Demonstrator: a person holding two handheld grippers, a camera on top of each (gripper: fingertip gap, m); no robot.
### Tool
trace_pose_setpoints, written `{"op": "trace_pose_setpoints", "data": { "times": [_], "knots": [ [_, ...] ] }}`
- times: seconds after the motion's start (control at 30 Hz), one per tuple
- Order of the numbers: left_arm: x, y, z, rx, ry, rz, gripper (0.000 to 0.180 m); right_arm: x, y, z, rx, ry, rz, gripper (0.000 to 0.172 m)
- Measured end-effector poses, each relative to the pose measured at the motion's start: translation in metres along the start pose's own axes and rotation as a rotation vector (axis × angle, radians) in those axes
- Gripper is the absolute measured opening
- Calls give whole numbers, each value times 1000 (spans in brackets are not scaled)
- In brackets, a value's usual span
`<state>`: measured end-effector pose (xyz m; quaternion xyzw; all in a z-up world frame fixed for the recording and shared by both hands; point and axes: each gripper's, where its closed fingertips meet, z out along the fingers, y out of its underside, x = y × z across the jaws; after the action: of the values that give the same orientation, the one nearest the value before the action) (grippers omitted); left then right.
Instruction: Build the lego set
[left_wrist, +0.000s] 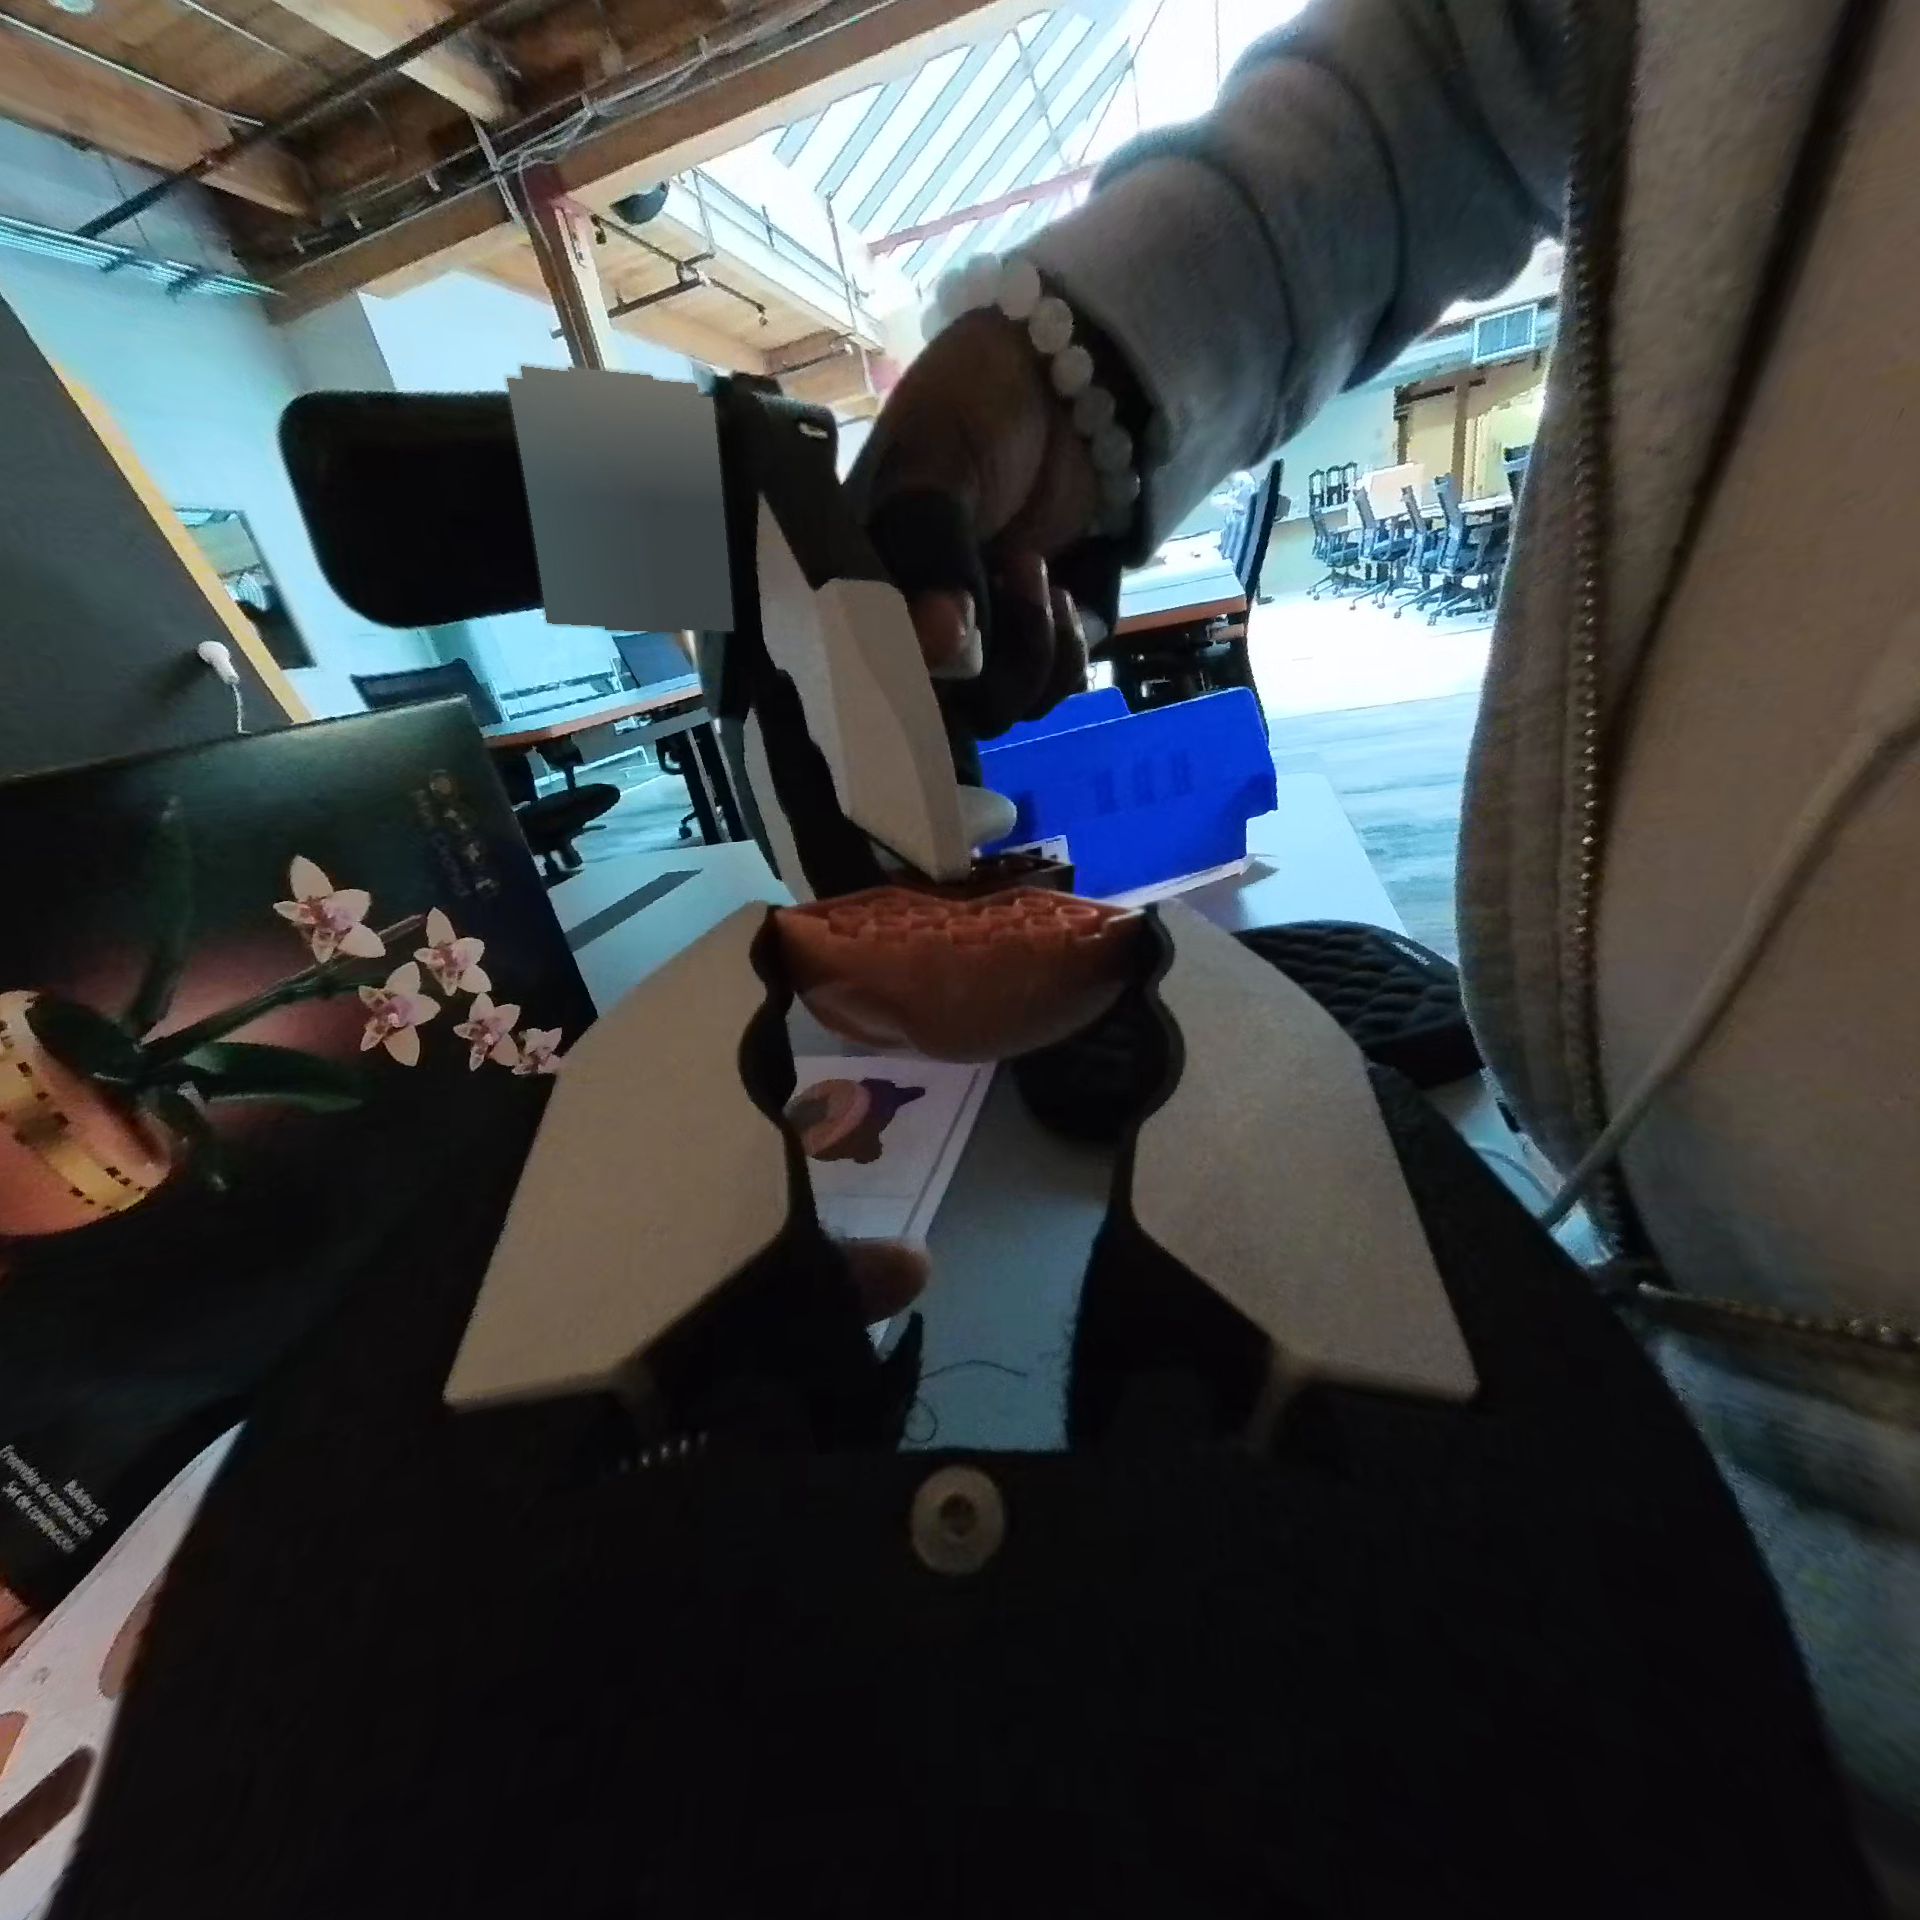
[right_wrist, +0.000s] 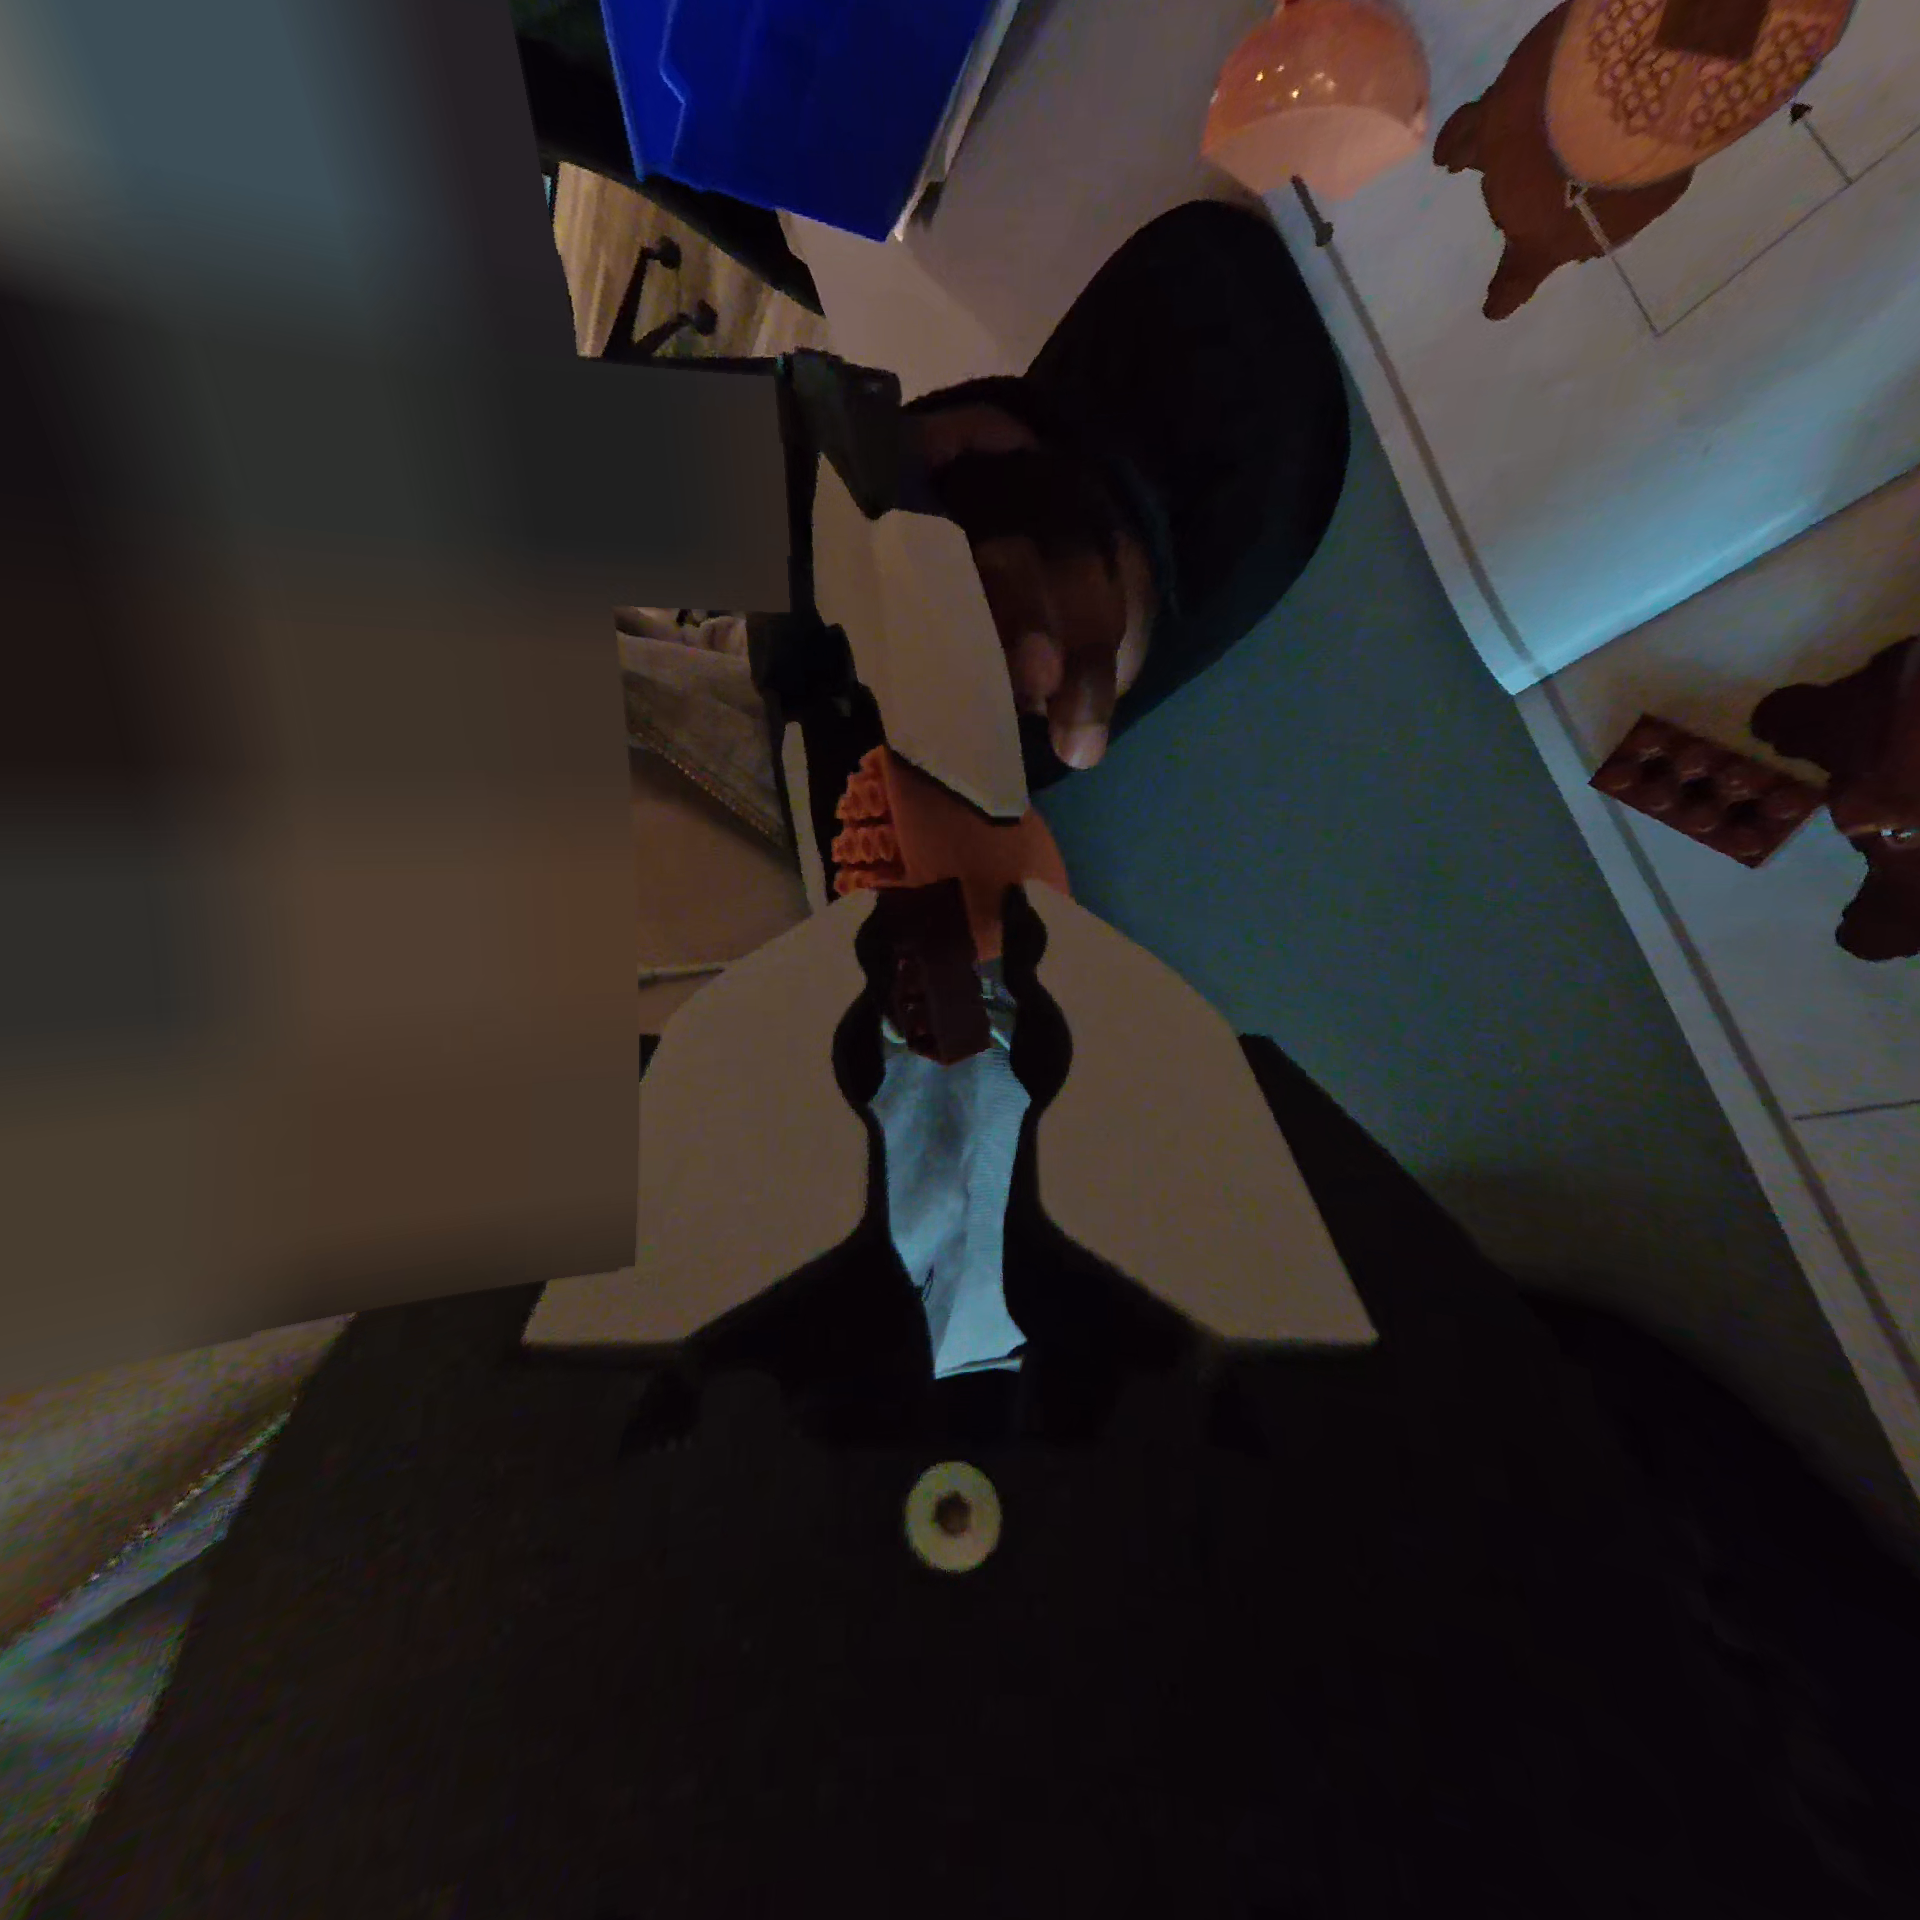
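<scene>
While clamped on a pink dome piece (left_wrist: 951, 971), left gripper (left_wrist: 956, 935); right gripper (right_wrist: 951, 966) around a brown brick (right_wrist: 925, 987)

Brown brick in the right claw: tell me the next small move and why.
Probably press the brown brick a little further onto the studded face of the salmon dome piece. The left claw clamps the dome at both sides, studs up, and the right claw brings the brick in at the dome's far edge, where it appears to touch but does not look fully seated.
</scene>
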<state>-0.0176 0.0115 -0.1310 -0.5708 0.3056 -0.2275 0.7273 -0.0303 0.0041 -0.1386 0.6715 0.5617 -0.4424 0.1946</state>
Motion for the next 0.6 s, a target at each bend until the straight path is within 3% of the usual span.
{"op": "trace_pose_setpoints", "data": {
  "times": [0.3, 0.37, 0.43, 0.5, 0.6],
  "knots": [
    [3, -21, -7, 152, 45, -76, 63, -19, -4, 8, 76, -163, -46, 14],
    [7, -24, -8, 167, 66, -69, 63, -14, -6, 8, 96, -134, -67, 0],
    [6, -28, -8, 193, 52, -53, 62, -8, 6, 15, 28, -90, -145, 0],
    [1, -29, -11, 202, 36, -57, 62, -22, 10, 24, 25, -175, -134, 0],
    [-9, -24, -13, 180, -19, -75, 61, -11, -2, 26, 151, -164, -83, 0]
  ]
}}
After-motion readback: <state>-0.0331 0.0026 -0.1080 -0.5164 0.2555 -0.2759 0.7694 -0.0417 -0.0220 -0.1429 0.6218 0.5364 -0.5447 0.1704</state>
